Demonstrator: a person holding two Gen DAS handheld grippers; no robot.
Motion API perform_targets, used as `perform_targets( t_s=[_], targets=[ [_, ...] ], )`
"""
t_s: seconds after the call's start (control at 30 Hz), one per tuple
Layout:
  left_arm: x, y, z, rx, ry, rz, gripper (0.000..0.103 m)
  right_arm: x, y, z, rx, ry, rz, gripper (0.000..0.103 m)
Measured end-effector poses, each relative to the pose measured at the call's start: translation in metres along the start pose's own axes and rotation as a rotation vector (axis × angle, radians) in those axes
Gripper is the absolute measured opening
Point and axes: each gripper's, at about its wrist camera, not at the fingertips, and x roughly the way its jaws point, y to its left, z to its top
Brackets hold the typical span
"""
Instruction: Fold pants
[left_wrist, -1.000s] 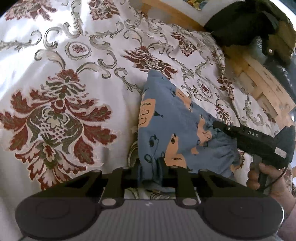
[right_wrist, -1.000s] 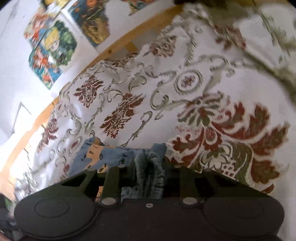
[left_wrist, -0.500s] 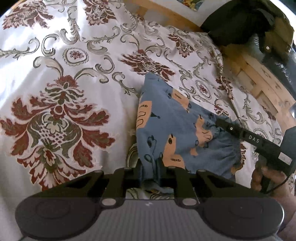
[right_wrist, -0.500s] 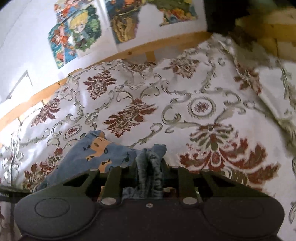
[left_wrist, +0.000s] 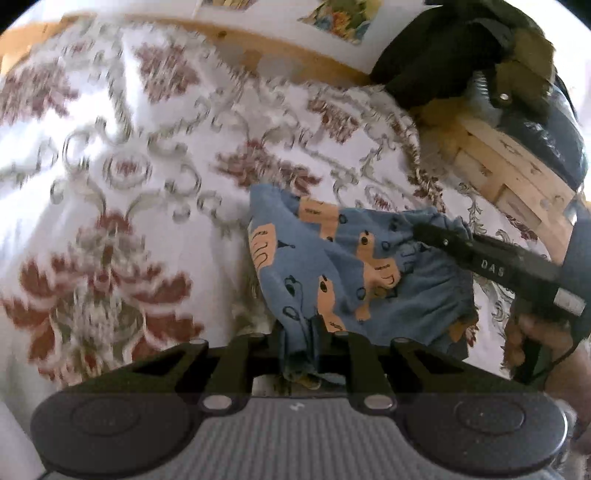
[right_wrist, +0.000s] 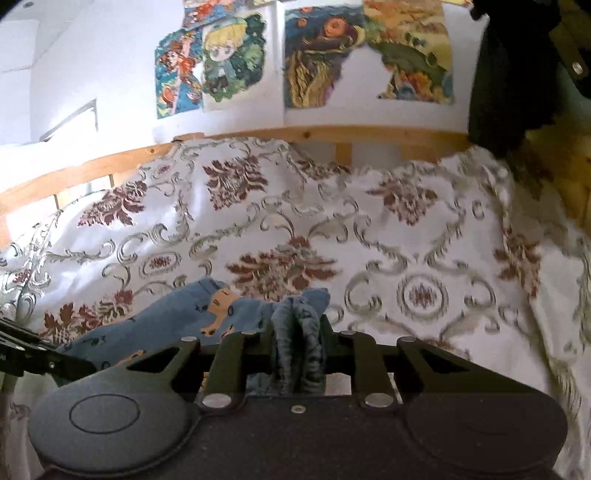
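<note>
Both grippers are clenched on the pants: the left gripper (left_wrist: 300, 345) pinches a bunched edge of blue cloth between its fingers, and the right gripper (right_wrist: 298, 350) clamps a thick gathered wad of the same garment, which fills the gap between its jaws

Largest in view is the bedspread (left_wrist: 110, 184), white with dark red flower motifs and grey-green scrolls, covering the whole bed; in the left wrist view it is smeared by motion blur. Behind it runs the wooden bed frame (right_wrist: 258, 134), a pale rail along the wall, with slatted boards showing at the right of the left wrist view. On the white wall above hang colourful posters (right_wrist: 218, 59). Dark clothing (left_wrist: 461, 51) is piled at the far corner of the frame

Between the two tools are the pants (left_wrist: 354, 266), blue with orange patches and small dark drawings, rumpled and partly lifted off the bedspread, sagging from one pinch to the other. No container shows in either view

From the left wrist camera the right tool reaches in from the right edge, its black finger lettered DAS touching the gathered waistband, and the person's hand (left_wrist: 532, 343) wraps its grip
</note>
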Motion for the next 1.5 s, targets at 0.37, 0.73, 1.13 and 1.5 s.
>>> perform_targets(
  t_s=[0.37, 0.73, 1.13, 1.5],
  targets=[
    [0.018, 0.028, 0.062, -0.035, -0.204, 0.060, 0.014, 0.076, -0.007, 0.088, -0.164, -0.021, 0.070, 0.020],
    [0.069, 0.100, 0.037, -0.244, -0.085, 0.074, 0.015, 0.163, -0.013, 0.045, -0.126, 0.153, 0.071, 0.020],
    [0.069, 0.100, 0.037, -0.246, -0.078, 0.085, 0.016, 0.163, -0.018, 0.039, -0.069, 0.147, 0.082, 0.021],
    [0.062, 0.091, 0.046, -0.205, -0.041, 0.128, 0.036, 0.144, -0.019, 0.050, -0.011, 0.112, 0.061, 0.049]
  ],
)
